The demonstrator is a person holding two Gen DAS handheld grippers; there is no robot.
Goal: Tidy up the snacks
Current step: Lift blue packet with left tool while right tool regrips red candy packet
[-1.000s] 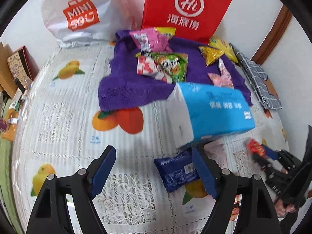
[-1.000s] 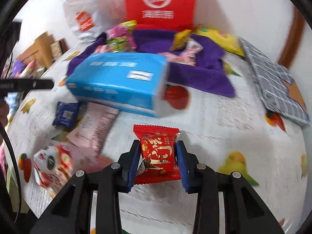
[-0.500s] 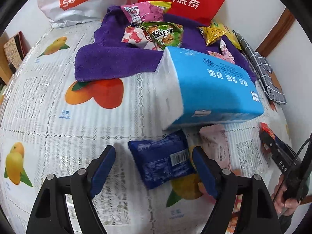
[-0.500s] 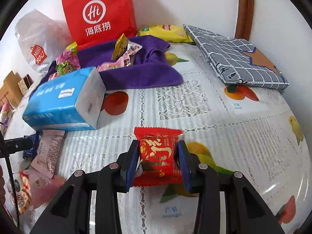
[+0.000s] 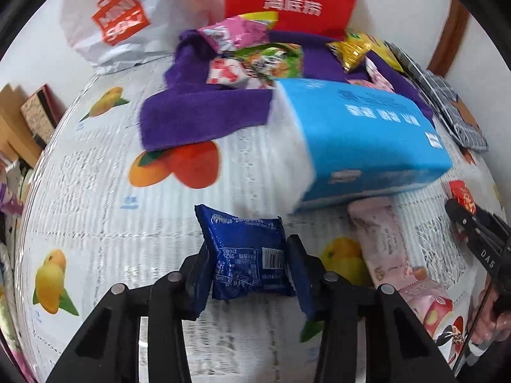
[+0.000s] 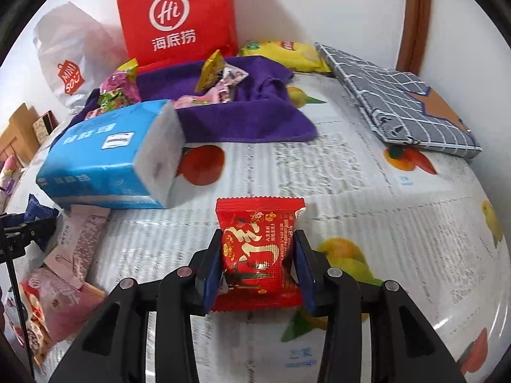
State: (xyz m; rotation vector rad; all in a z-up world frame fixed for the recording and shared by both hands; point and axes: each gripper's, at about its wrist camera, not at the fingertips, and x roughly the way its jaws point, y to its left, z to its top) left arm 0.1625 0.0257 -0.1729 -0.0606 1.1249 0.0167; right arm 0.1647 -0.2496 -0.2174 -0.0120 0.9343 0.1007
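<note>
My left gripper (image 5: 249, 266) is shut on a dark blue snack packet (image 5: 246, 255) low over the fruit-print tablecloth. My right gripper (image 6: 257, 269) is shut on a red snack packet (image 6: 258, 249) and holds it above the cloth; it also shows at the right edge of the left wrist view (image 5: 463, 194). A purple towel (image 5: 204, 111) at the back carries several snacks: a pink pack (image 5: 233, 32), a green pack (image 5: 274, 60) and a gold pack (image 5: 351, 51). A pink packet (image 5: 380, 239) lies beside the blue tissue pack (image 5: 361, 137).
A red Hi bag (image 6: 175, 16) and a white Miniso bag (image 6: 70, 54) stand against the back wall. A grey checked pouch (image 6: 396, 95) lies at the right. A yellow chip bag (image 6: 284, 51) sits behind the towel. More pink and red snacks (image 6: 48, 300) lie at the lower left.
My left gripper moved forward over the blue packet and closed on it. My right gripper kept hold of the red packet and shifted slightly.
</note>
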